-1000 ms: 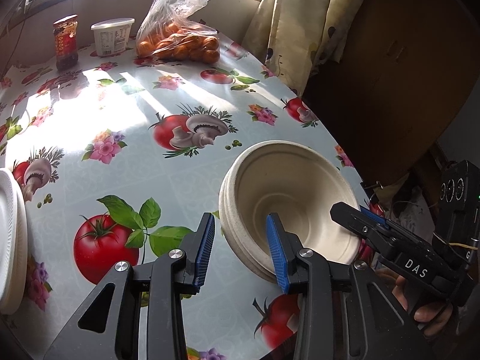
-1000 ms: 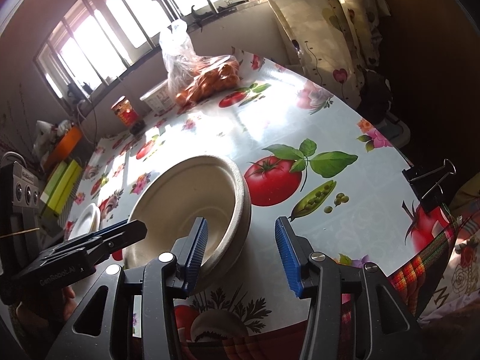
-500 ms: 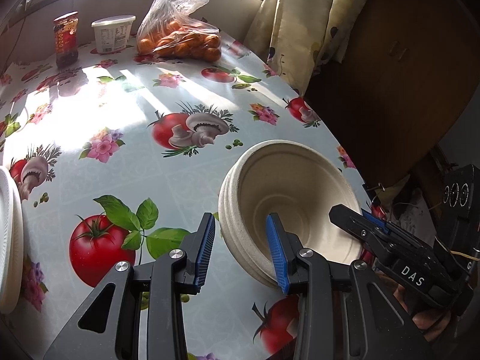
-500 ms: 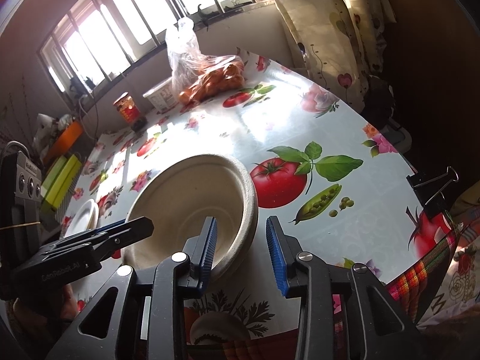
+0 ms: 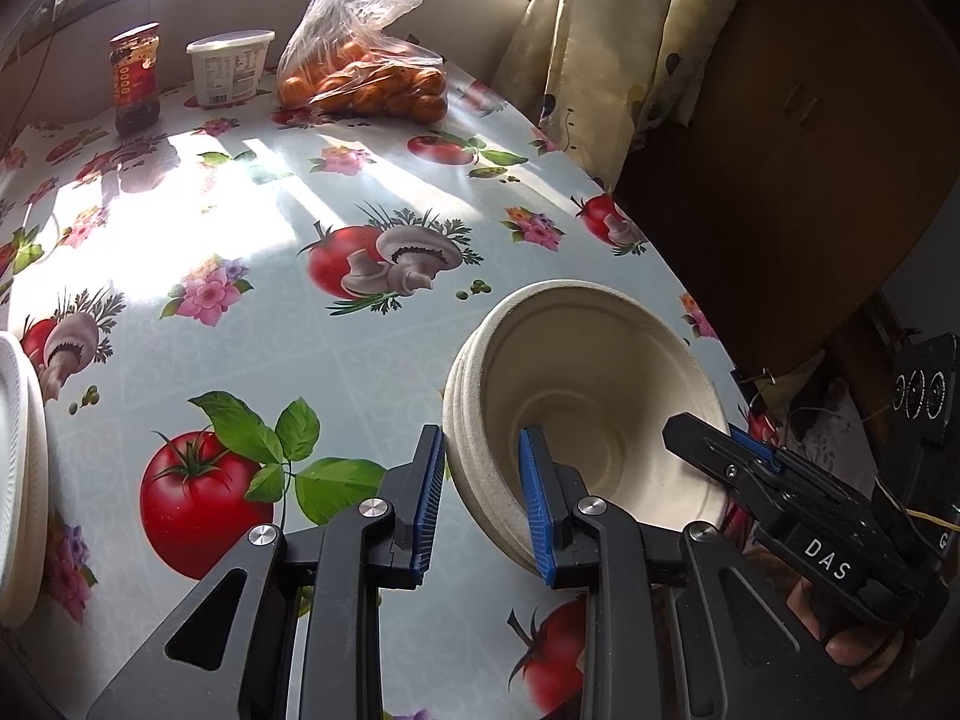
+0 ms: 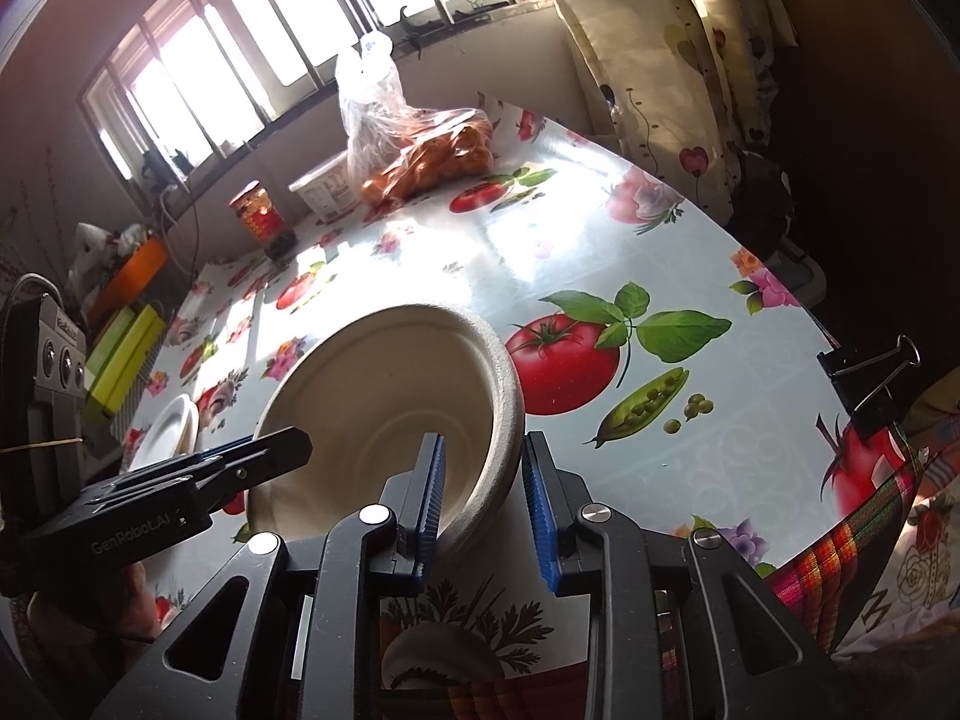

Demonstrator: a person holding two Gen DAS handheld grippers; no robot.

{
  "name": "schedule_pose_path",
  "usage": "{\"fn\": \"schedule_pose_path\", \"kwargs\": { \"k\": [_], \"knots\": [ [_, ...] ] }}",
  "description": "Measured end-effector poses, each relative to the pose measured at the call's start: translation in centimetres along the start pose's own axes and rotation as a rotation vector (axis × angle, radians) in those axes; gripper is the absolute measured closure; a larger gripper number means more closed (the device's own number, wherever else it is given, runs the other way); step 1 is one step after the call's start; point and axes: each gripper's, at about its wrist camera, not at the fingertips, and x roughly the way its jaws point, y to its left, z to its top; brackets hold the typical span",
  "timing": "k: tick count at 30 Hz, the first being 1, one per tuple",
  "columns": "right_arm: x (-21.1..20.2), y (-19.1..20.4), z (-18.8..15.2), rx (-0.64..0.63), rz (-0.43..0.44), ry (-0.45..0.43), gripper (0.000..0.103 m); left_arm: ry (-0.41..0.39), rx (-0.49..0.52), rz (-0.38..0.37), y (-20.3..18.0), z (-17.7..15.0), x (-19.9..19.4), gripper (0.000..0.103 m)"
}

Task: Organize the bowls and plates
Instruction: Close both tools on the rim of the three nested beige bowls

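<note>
A stack of beige paper bowls (image 5: 588,384) sits near the table's right edge; it also shows in the right wrist view (image 6: 384,396). My left gripper (image 5: 483,504) straddles the stack's left rim, one jaw outside and one inside, pressed on it. My right gripper (image 6: 483,504) straddles the opposite rim the same way and also shows in the left wrist view (image 5: 732,450). The stack is tilted. A pile of white plates (image 5: 18,444) lies at the far left; it also shows in the right wrist view (image 6: 162,432).
A bag of oranges (image 5: 366,78), a white tub (image 5: 231,66) and a red jar (image 5: 135,78) stand at the table's back by the window. A binder clip (image 6: 870,378) holds the tablecloth at the right edge. A curtain (image 5: 600,42) hangs at the right.
Both grippers have closed in on the bowl stack's rim from opposite sides. The right gripper's jaws narrowed markedly, and the stack now sits tilted between the two.
</note>
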Motion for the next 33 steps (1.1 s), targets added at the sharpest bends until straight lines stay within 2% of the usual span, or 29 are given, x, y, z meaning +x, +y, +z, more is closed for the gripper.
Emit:
{"fn": "schedule_pose_path", "kwargs": {
  "k": [4, 33],
  "knots": [
    [0.02, 0.02, -0.01, 0.001, 0.000, 0.000, 0.077, -0.002, -0.003, 0.005, 0.11, 0.02, -0.04, 0.080],
    [0.02, -0.32, 0.56, 0.000, -0.013, -0.006, 0.083, -0.012, -0.001, 0.024, -0.24, 0.18, -0.42, 0.080]
  ]
}}
